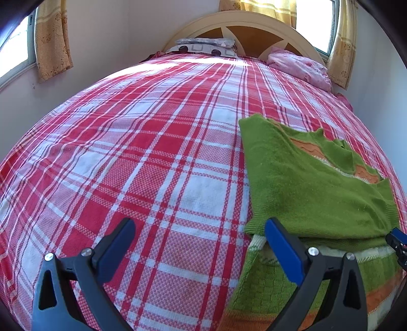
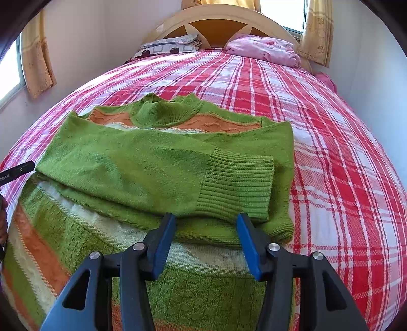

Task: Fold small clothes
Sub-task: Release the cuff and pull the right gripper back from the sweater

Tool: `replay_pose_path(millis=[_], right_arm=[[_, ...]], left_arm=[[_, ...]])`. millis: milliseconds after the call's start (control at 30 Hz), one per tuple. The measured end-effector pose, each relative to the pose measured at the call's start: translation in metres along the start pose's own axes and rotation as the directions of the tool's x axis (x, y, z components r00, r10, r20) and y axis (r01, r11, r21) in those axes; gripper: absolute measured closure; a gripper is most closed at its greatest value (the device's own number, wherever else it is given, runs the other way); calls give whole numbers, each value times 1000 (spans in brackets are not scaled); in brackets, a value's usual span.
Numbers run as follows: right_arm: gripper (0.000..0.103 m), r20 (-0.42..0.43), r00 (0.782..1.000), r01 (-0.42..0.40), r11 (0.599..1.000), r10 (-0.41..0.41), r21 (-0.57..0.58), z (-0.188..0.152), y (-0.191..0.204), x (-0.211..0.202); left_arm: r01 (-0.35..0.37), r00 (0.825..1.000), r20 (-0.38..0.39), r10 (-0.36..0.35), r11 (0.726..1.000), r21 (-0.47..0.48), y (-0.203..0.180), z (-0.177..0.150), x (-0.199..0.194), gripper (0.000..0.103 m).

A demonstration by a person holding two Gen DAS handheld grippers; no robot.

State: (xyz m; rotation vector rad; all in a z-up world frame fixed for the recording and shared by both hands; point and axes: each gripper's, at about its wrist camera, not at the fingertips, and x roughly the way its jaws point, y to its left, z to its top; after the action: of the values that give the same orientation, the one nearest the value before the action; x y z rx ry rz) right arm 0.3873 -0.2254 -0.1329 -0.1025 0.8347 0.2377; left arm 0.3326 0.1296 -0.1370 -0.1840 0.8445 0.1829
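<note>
Green sweater with orange and cream stripes lies on the near part of the bed, collar toward the far end, both sleeves folded across its chest. One sleeve's ribbed cuff ends near the sweater's right edge, just beyond my right gripper.

I hold my right gripper low over the sweater's middle. Its blue-padded jaws stand partly spread with the folded sleeve's near edge just past their tips, and from this view I cannot tell whether they touch the knit; they pinch nothing.

My left gripper hangs at the sweater's left edge, jaws spread wide. Its right finger sits at the sweater's left border where the folded sleeve overlaps the striped body, while its left finger is over bare bedcover. It grips nothing.

Under the sweater is a red-and-white plaid bedcover that covers the whole bed. At the far end a patterned grey pillow lies on the left and a bundled pink quilt on the right, both against the curved cream headboard. Yellow patterned curtains hang at the windows on the left and behind the headboard.
</note>
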Motion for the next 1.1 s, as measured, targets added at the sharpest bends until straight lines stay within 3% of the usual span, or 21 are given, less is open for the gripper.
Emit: replay_pose_path(millis=[433, 1100], right_arm=[[45, 23, 998, -62, 998, 62, 0, -12, 14, -30], [44, 66, 988, -135, 990, 138, -43, -70, 37, -100]], left_arm=[[56, 998, 39, -56, 998, 21, -8, -15, -34, 0], [119, 985, 104, -134, 982, 145, -23, -59, -115, 0]])
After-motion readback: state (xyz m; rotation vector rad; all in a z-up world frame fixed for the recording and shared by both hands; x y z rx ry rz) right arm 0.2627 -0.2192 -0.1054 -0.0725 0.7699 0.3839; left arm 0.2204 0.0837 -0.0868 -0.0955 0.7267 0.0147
